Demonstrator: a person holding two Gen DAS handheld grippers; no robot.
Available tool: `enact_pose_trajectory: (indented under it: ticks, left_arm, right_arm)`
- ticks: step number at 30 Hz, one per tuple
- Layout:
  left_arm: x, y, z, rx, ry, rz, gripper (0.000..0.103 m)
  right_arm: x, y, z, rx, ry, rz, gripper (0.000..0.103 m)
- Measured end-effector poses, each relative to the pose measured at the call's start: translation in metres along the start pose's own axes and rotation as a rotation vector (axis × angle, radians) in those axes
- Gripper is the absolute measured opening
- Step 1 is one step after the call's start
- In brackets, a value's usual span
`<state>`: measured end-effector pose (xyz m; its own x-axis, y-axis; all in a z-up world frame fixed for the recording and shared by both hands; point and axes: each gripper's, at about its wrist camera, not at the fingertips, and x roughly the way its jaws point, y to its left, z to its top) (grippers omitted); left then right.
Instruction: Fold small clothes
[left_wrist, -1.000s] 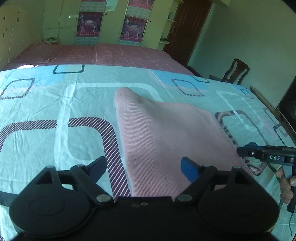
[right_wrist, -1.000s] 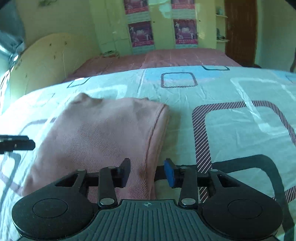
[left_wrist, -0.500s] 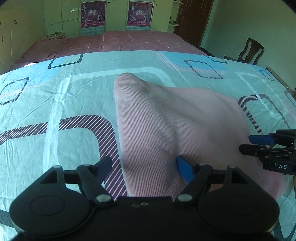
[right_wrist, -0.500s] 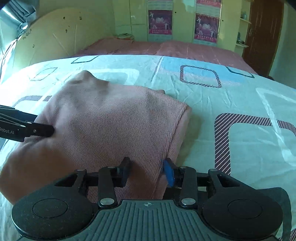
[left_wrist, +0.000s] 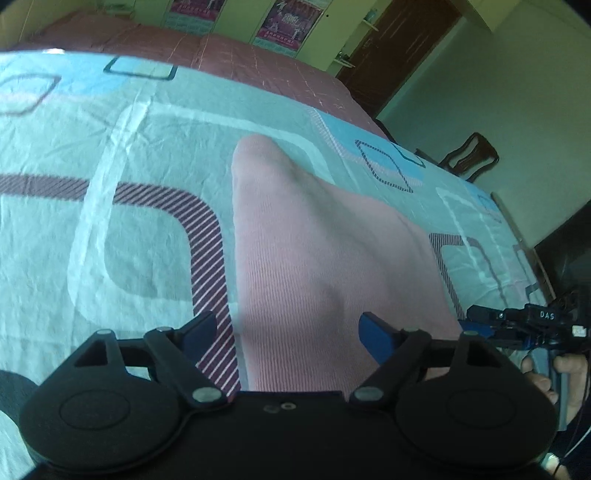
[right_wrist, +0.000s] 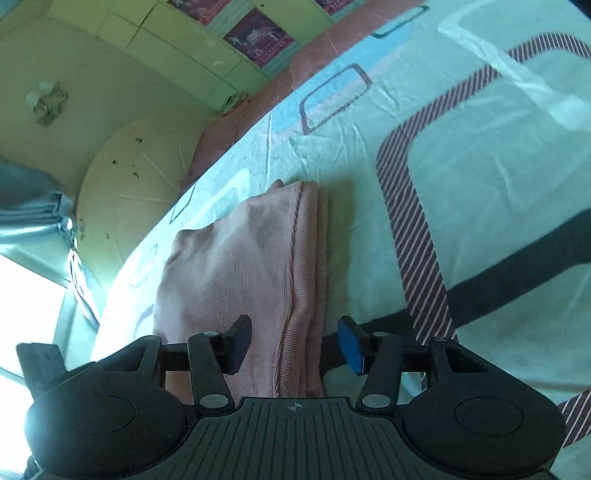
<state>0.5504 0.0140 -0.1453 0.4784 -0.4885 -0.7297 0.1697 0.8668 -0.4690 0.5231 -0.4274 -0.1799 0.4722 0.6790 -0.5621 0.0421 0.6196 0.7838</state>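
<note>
pale green walls (left_wrist: 461, 74). dark brown door (left_wrist: 399, 48) far right, wooden chair (left_wrist: 469, 155) beside it. posters (left_wrist: 291, 18) on far cupboards. bed sheet (left_wrist: 110, 155), teal with striped squares, over a reddish cover (left_wrist: 221, 48). bright window (right_wrist: 22, 295) at left.

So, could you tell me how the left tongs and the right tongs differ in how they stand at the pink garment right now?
The left tongs gape wide over the pink garment's left edge, one finger above the bedsheet. The right tongs, set narrower, have just been opening and straddle the garment's stacked right edge. The left wrist view is mildly tilted, the right strongly. Both are open with cloth between their fingers, neither visibly pressing it.
</note>
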Motion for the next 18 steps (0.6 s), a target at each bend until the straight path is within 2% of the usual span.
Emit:
enact_pose_trajectory:
  ticks: [2,6,11,13,14,15,17,18]
  left_arm:
    - [0.007,0.009,-0.003,-0.048,0.029,-0.033,0.076]
    - [0.011,0.015,-0.004,-0.088,0.027,-0.063,0.075]
    - [0.017,0.009,0.002,-0.073,0.036,-0.043,0.072]
    - [0.022,0.004,0.006,-0.063,0.044,-0.034,0.069]
    - [0.026,0.001,0.008,-0.063,0.052,-0.04,0.061]
    - [0.029,-0.002,0.01,-0.066,0.056,-0.027,0.059]
    - [0.034,-0.011,0.012,-0.043,0.059,0.011,0.054]
    - [0.035,-0.018,0.014,-0.023,0.06,0.039,0.049]
  right_arm:
    - [0.004,-0.012,0.004,0.05,0.033,0.041,0.051]
    - [0.011,-0.026,0.009,0.1,0.075,0.108,0.051]
    - [0.032,-0.02,0.02,0.046,0.148,0.163,0.051]
    - [0.047,-0.011,0.024,0.009,0.183,0.166,0.051]
    - [0.054,-0.005,0.024,-0.01,0.191,0.164,0.051]
    - [0.059,0.003,0.024,-0.037,0.194,0.154,0.051]
    - [0.066,0.021,0.022,-0.114,0.187,0.11,0.051]
    - [0.067,0.032,0.019,-0.167,0.176,0.058,0.048]
